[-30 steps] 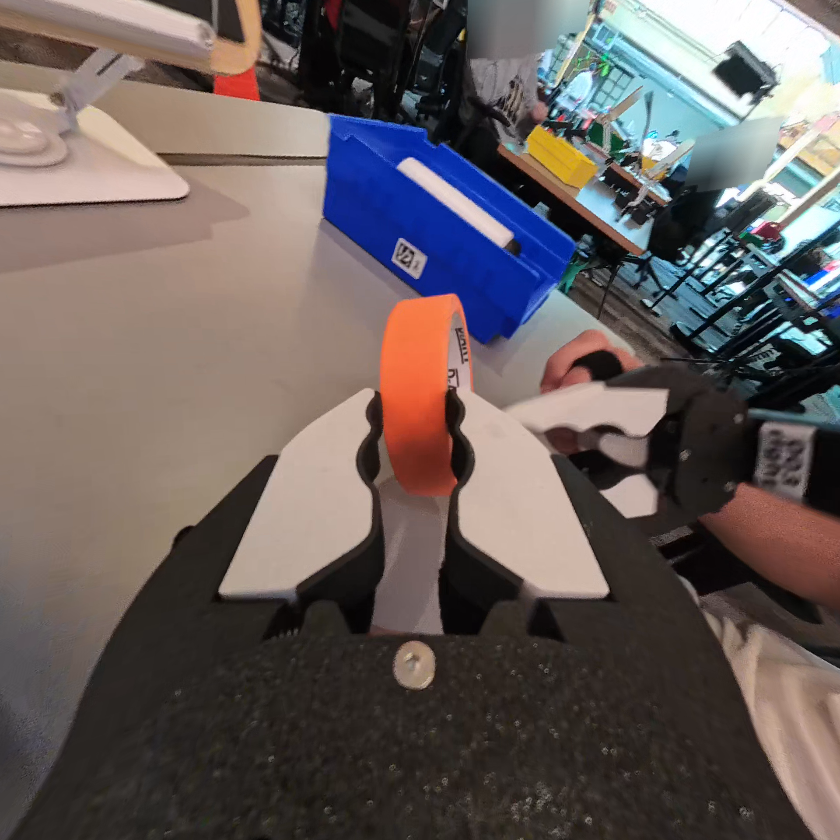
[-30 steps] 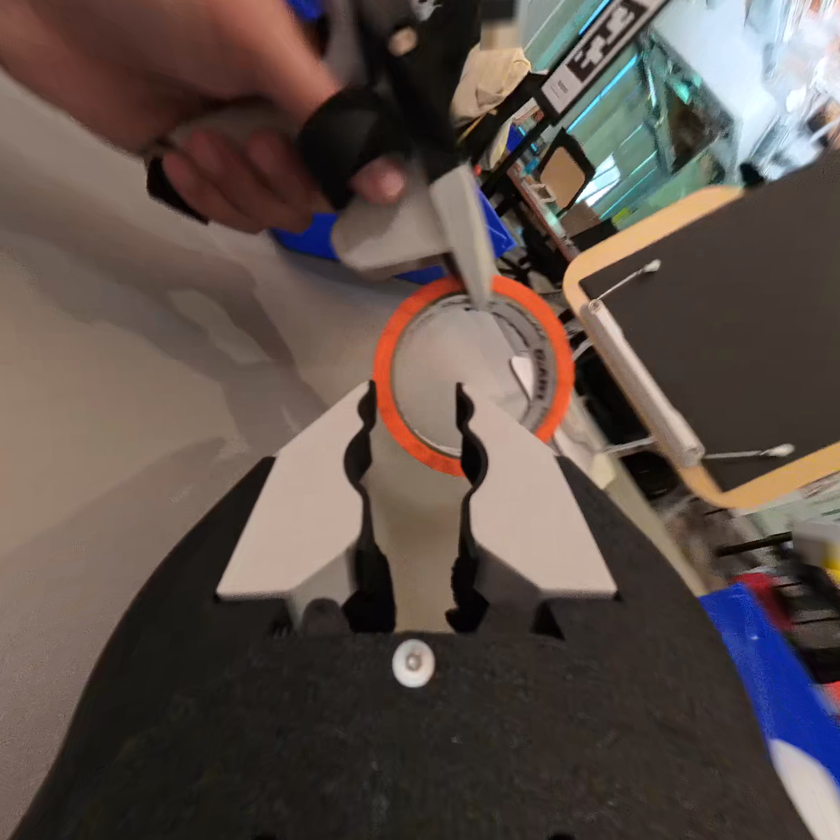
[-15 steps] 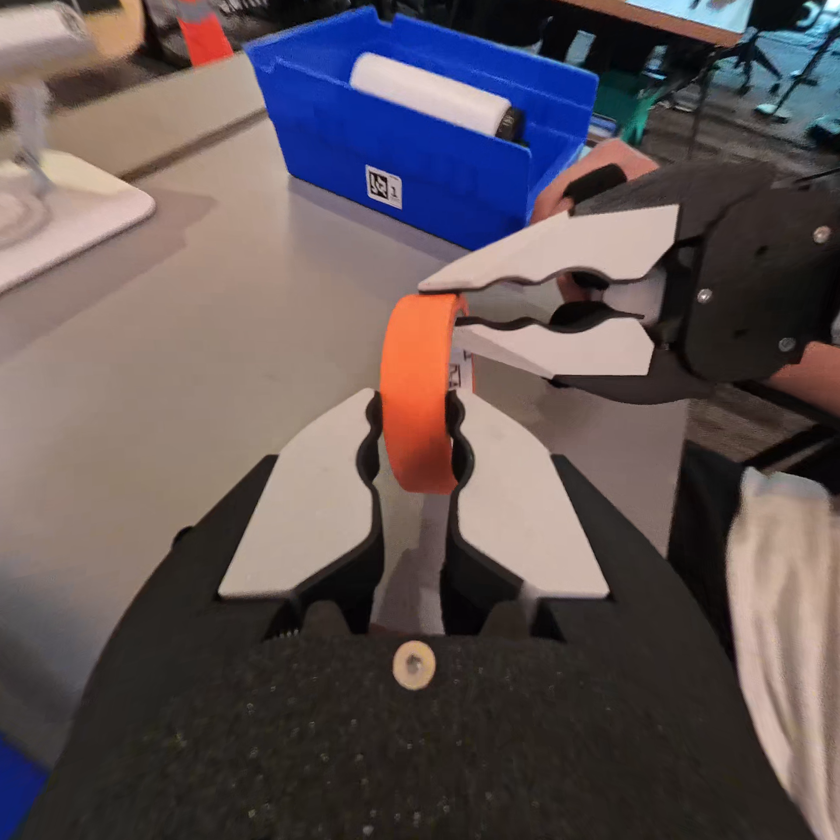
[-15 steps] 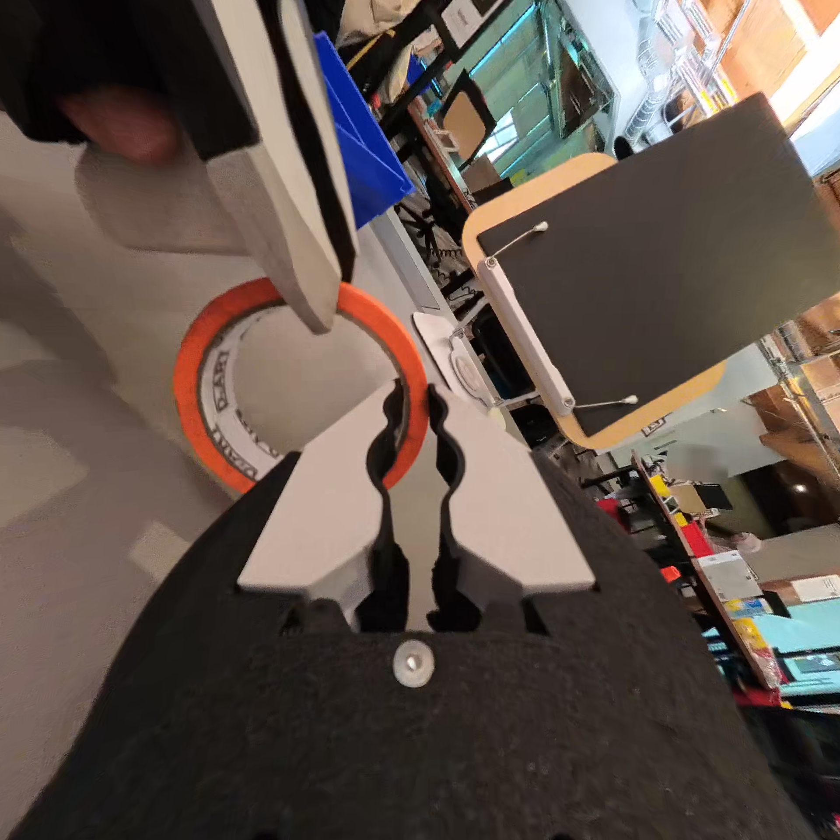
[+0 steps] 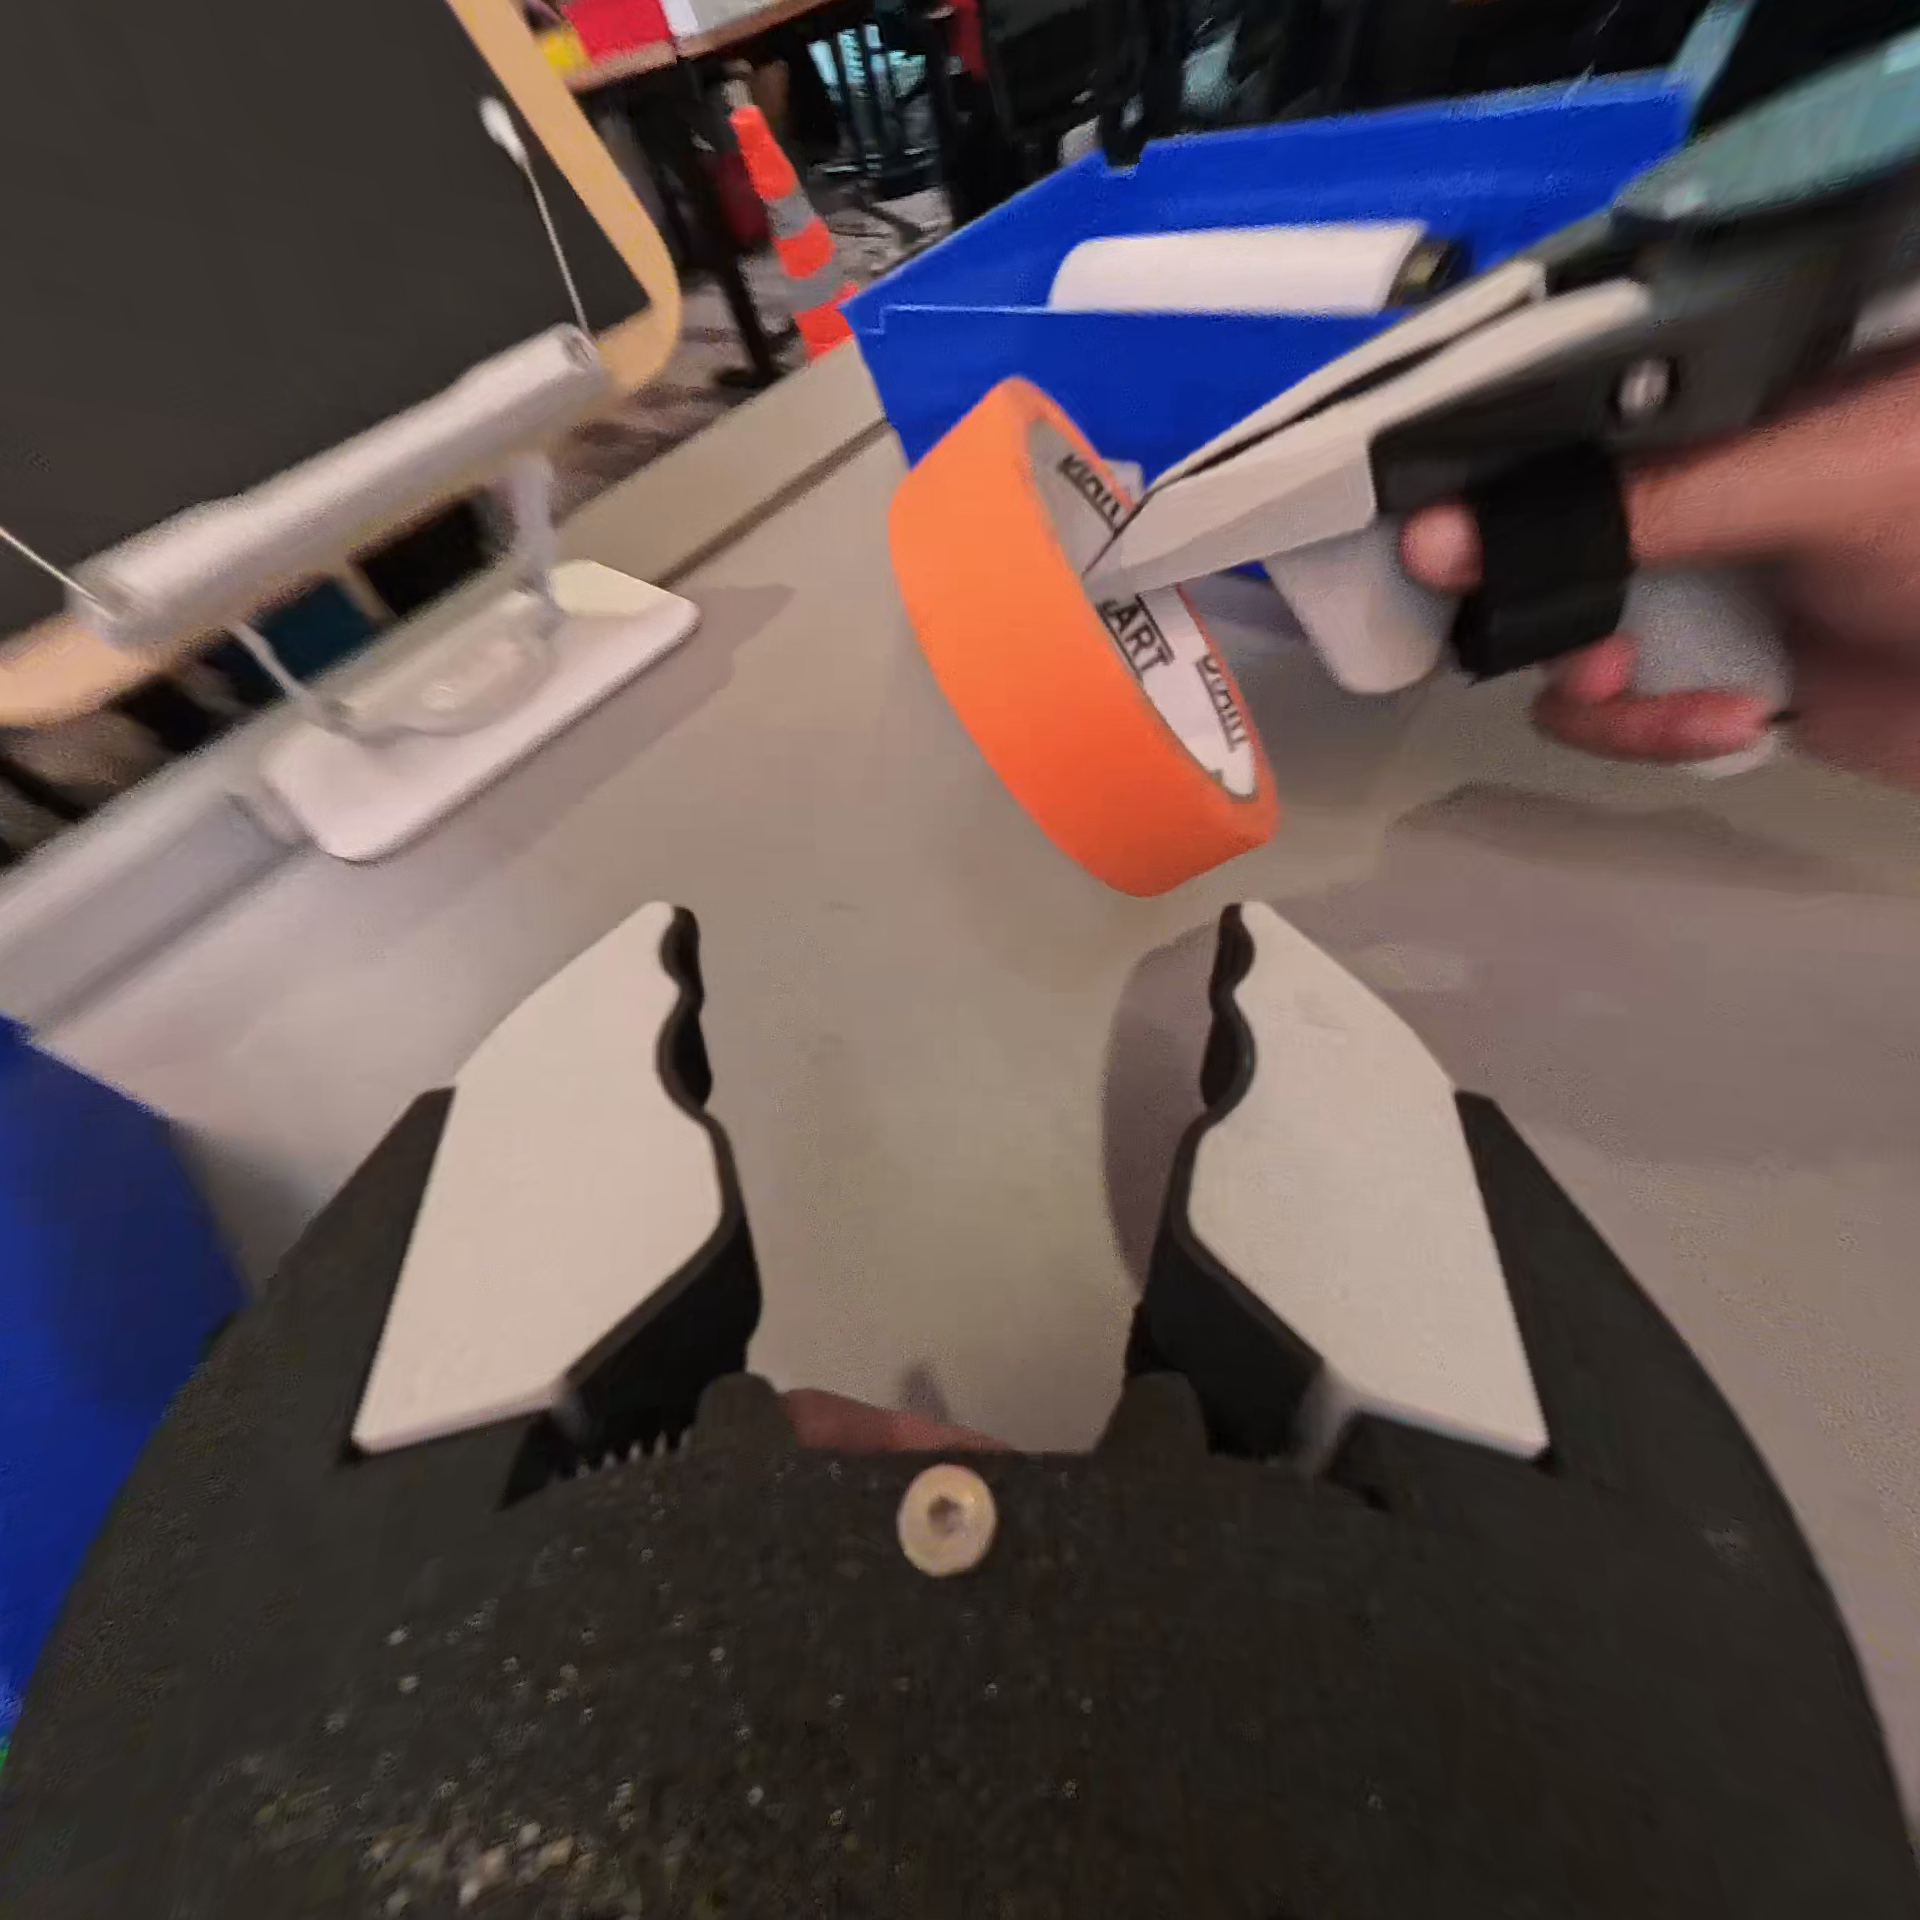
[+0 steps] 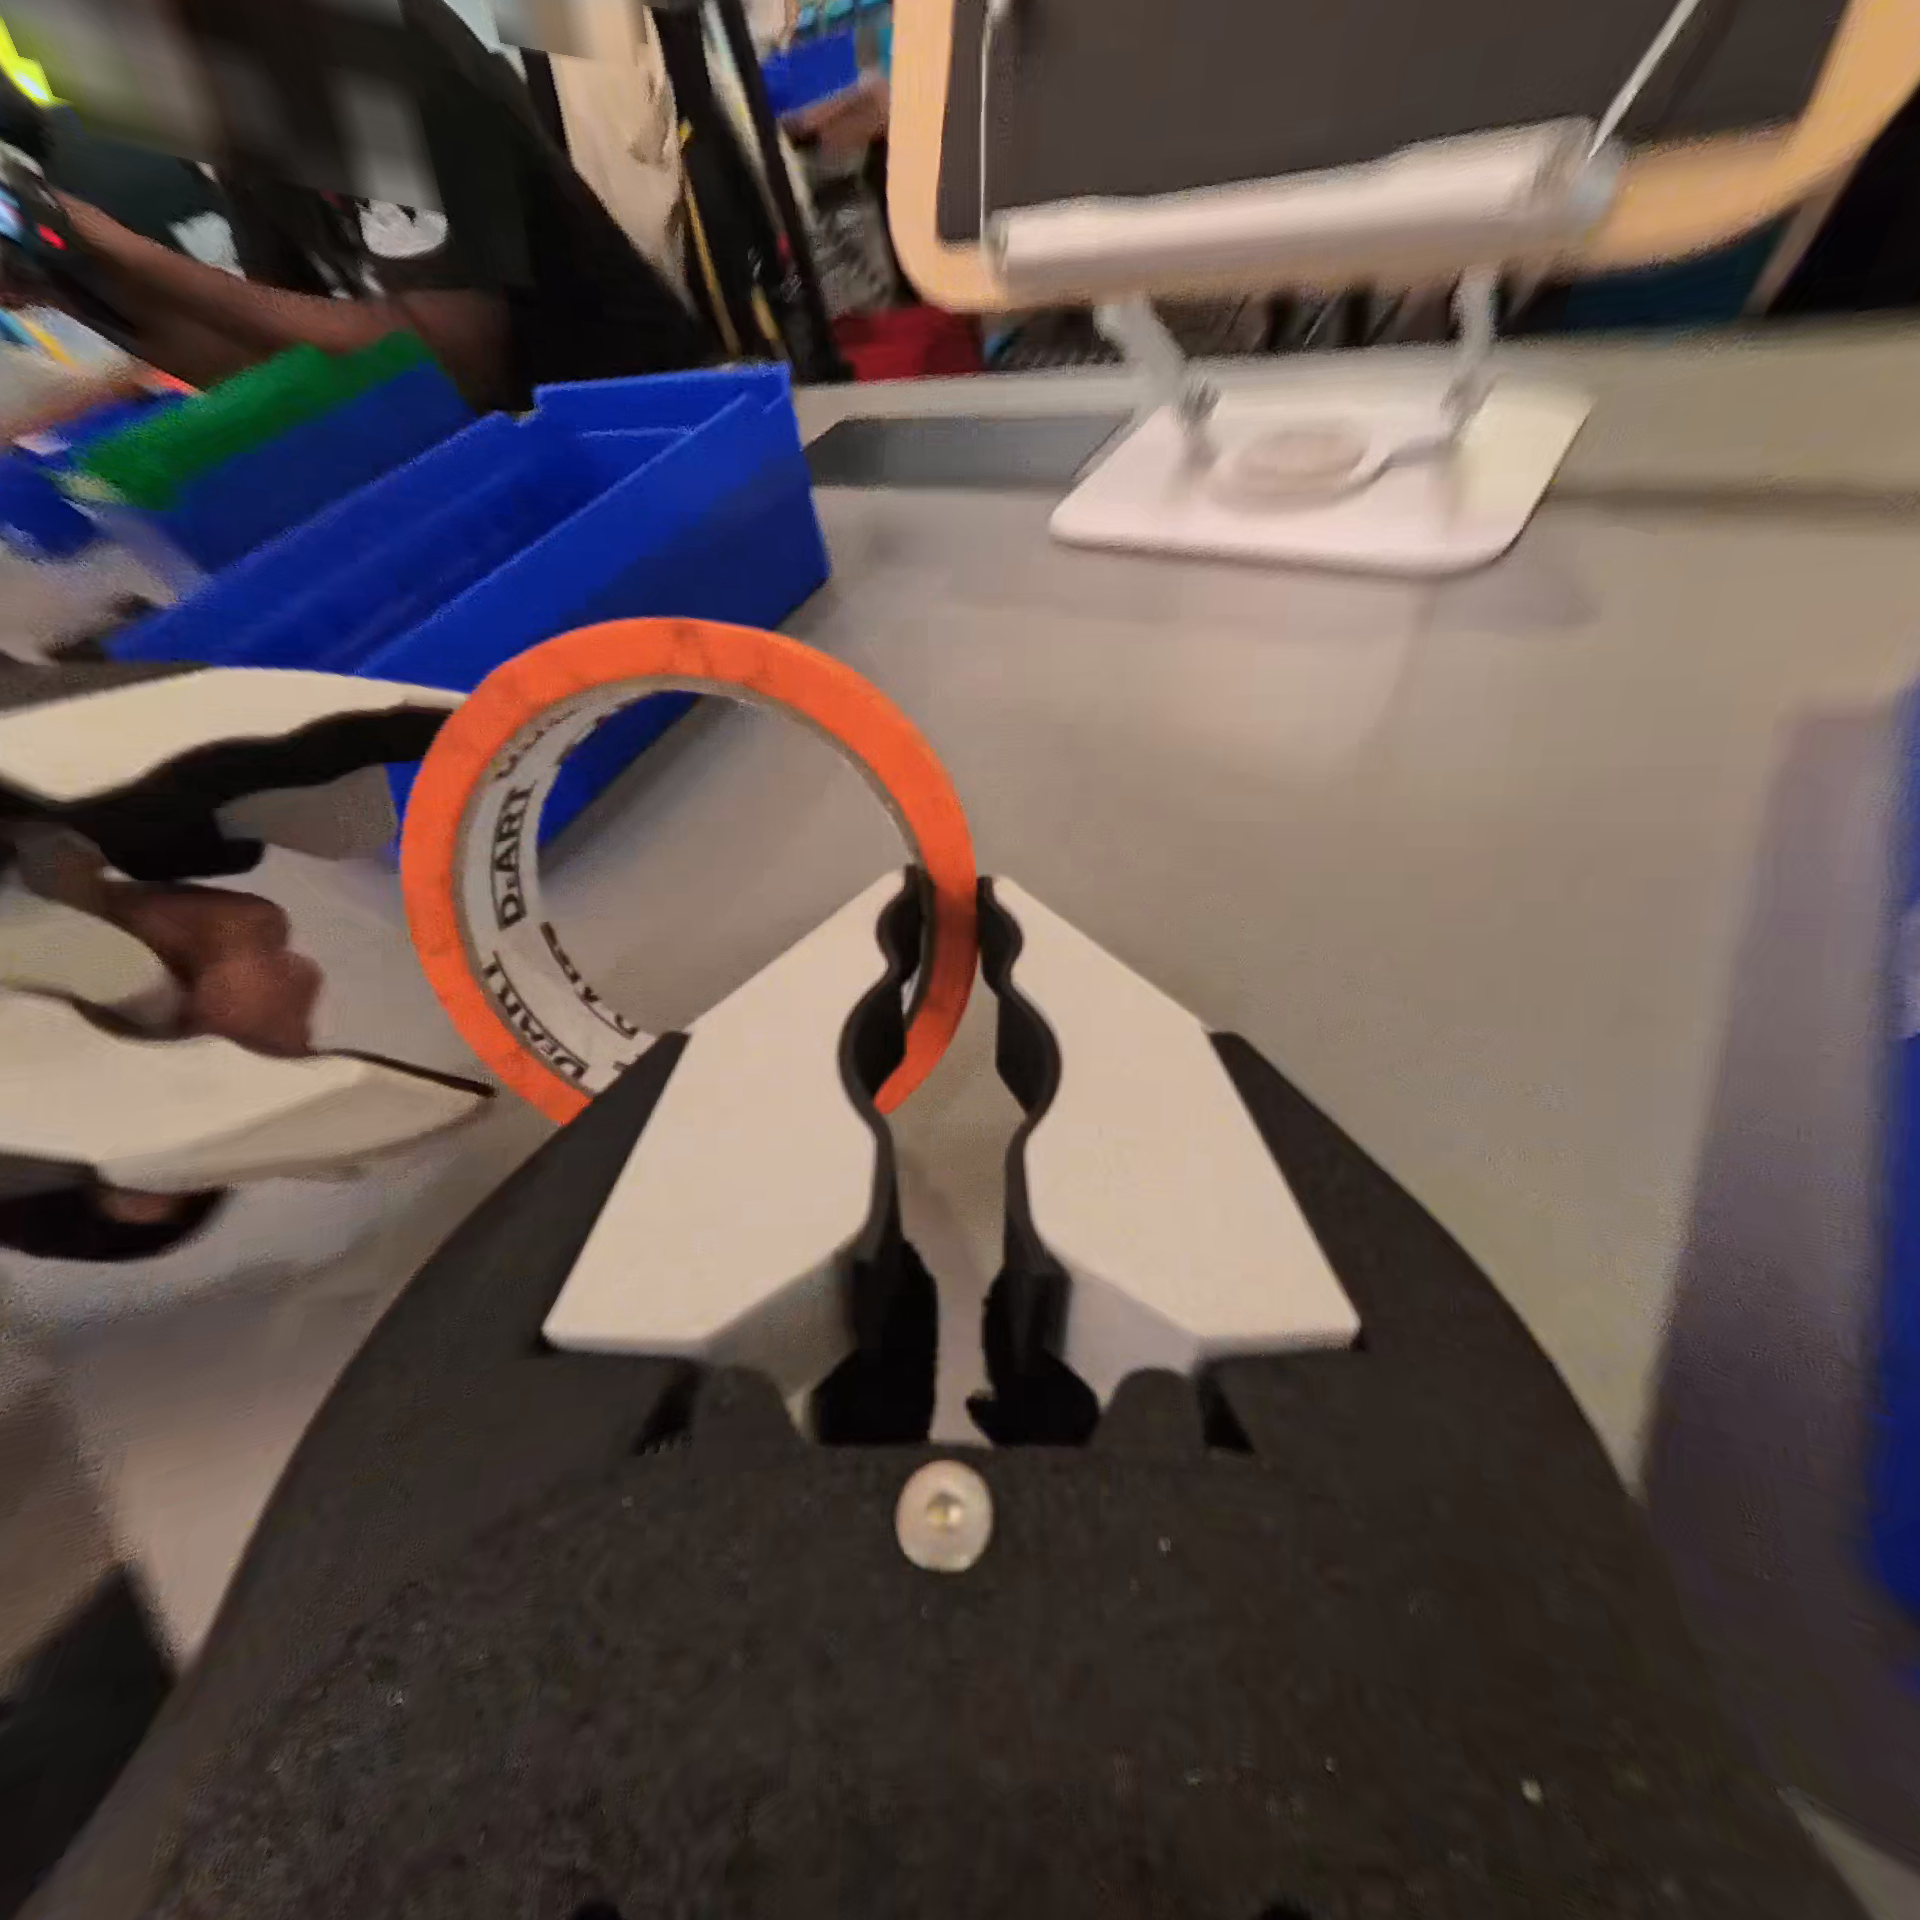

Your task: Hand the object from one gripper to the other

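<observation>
Left wrist view, far left: a black board with a tan rim on a white stand (image 5: 468, 717), sitting on my grey surface (image 5: 831, 1039). Blue blur at the near left edge, can't tell what it is. My left claw (image 5: 951, 914) is released, fingers spread wide, nothing between them, only bare surface. Just beyond its right fingertip hangs the orange tape roll (image 5: 1039, 644), tilted, off the surface, not touching my left claw. Right of it my right claw (image 5: 1127, 535) comes in from the right side, clenched on the roll's wall at its upper part, a hand (image 5: 1704, 613) on the handle. Behind, far, a blue bin (image 5: 1091, 364) holding a white roll (image 5: 1236, 270).

Right wrist view, left: the left claw (image 6: 457, 904), spread apart, flanks the tape's left edge; contact unclear, blurry. Blue bin (image 6: 582, 520) behind it. Centre: tape roll (image 6: 436, 862) upright, its right rim pinched between my right claw (image 6: 948, 883) fingers. Far right: the stand (image 6: 1351, 499) on the surface (image 6: 1299, 779).
</observation>
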`<state>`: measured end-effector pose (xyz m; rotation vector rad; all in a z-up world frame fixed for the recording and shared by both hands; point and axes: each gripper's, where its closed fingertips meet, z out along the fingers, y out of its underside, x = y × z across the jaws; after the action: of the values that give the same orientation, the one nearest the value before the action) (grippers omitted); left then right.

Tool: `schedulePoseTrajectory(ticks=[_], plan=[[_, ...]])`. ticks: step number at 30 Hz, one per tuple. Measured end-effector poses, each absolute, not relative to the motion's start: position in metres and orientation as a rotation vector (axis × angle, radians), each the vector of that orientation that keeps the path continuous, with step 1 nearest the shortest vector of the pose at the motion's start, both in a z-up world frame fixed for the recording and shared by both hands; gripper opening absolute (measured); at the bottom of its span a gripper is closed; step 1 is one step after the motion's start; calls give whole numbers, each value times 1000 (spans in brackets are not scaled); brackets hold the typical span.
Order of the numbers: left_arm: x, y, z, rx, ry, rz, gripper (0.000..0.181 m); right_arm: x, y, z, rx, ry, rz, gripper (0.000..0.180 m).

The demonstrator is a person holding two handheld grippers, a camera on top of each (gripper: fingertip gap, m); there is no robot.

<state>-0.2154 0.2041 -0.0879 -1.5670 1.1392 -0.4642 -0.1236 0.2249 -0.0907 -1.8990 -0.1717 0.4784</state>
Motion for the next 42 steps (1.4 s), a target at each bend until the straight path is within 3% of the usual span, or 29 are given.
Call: schedulePoseTrajectory(ticks=[1, 6, 19, 24, 31, 35, 38, 42], plan=[[-214, 203, -85, -1506, 1161, -358, 95, -128, 223, -97, -1934, -140, 582, 10], [-205, 179, -73, -1120, 1343, 36, 98, -156, 213, -101, -1985, -145, 1049, 10], [-207, 187, -83, -1019, 1378, 306, 107, -184, 204, -100, -1978, -449, 745, 11], [-210, 188, -69, -1335, 1258, -312, 107, -176, 196, -50, -1601, -506, 920, 56], [-217, 161, -39, -1443, 1111, -1296, 107, -188, 158, -41, -1501, -687, 1245, 121], [-213, 142, -40, -1418, 1179, -1443, 107, -218, 139, -32, -1433, -773, 1322, 125], [-206, 128, -43, -1396, 1228, -1452, 107, -228, 137, -36, -1441, -782, 1345, 108], [-202, 131, -46, -1442, 1202, -1412, 106, -223, 142, -38, -1491, -794, 1339, 106]])
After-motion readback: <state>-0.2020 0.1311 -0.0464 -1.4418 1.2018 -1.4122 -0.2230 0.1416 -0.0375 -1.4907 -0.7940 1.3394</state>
